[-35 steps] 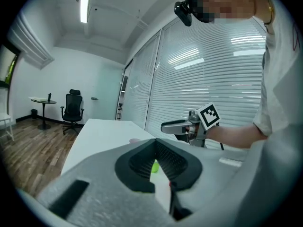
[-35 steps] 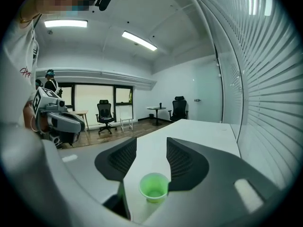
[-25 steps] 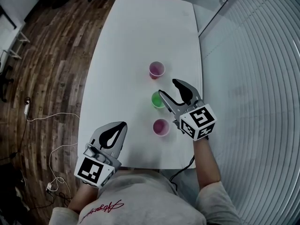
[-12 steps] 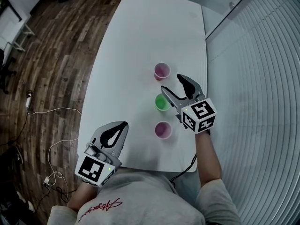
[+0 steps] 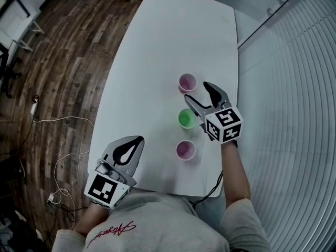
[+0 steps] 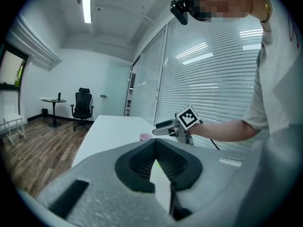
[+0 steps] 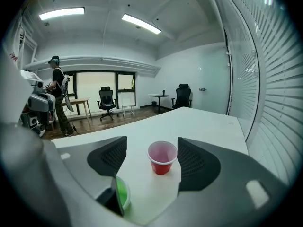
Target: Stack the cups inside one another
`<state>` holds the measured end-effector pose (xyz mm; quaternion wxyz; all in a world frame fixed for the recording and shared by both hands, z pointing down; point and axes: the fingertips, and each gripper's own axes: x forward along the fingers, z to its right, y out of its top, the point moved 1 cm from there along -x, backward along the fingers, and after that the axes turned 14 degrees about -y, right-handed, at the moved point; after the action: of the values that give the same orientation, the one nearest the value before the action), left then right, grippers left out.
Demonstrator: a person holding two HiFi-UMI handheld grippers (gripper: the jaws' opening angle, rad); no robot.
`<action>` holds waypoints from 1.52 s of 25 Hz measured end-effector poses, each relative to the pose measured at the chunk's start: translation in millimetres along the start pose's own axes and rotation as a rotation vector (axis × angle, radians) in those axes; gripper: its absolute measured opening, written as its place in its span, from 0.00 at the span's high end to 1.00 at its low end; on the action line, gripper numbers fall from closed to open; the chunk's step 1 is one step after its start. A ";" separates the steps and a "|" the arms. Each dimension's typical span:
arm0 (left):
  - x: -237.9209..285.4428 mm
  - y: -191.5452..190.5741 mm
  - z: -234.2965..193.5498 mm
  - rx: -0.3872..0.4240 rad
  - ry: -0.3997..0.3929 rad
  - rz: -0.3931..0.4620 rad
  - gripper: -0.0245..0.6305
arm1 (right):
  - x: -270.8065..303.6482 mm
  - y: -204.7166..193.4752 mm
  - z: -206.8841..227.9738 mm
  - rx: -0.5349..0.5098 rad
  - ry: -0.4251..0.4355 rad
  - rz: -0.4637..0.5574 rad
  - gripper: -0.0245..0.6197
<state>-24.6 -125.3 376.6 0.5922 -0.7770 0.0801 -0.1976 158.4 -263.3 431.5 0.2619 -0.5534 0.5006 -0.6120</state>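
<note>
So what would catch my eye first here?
Three cups line the white table: far pink cup, green cup, near pink cup. The right gripper hovers beside the green cup, jaws just opening, nothing between them; the left gripper sits shut nearer the person.

Grey left gripper (image 5: 139, 138) and right gripper (image 5: 196, 90): black pads (image 7: 108, 156), black-and-white marker cubes (image 5: 224, 124). Light grey shirt (image 5: 157, 222), red lettering (image 5: 111, 234).

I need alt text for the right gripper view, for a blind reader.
The right tongs, whose jaws have just been opening and hold nothing, frame a red cup standing ahead on a white table. A green cup sits low beside one jaw.
</note>
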 end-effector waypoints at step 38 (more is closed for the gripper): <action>8.6 8.1 -22.8 -0.012 0.064 0.035 0.97 | 68.8 -36.4 12.3 -0.047 0.019 -0.112 0.39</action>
<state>-25.0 -150.9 375.8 0.5882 -0.7722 0.1141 -0.2115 161.2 -314.3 491.5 0.2095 -0.5807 0.4855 -0.6189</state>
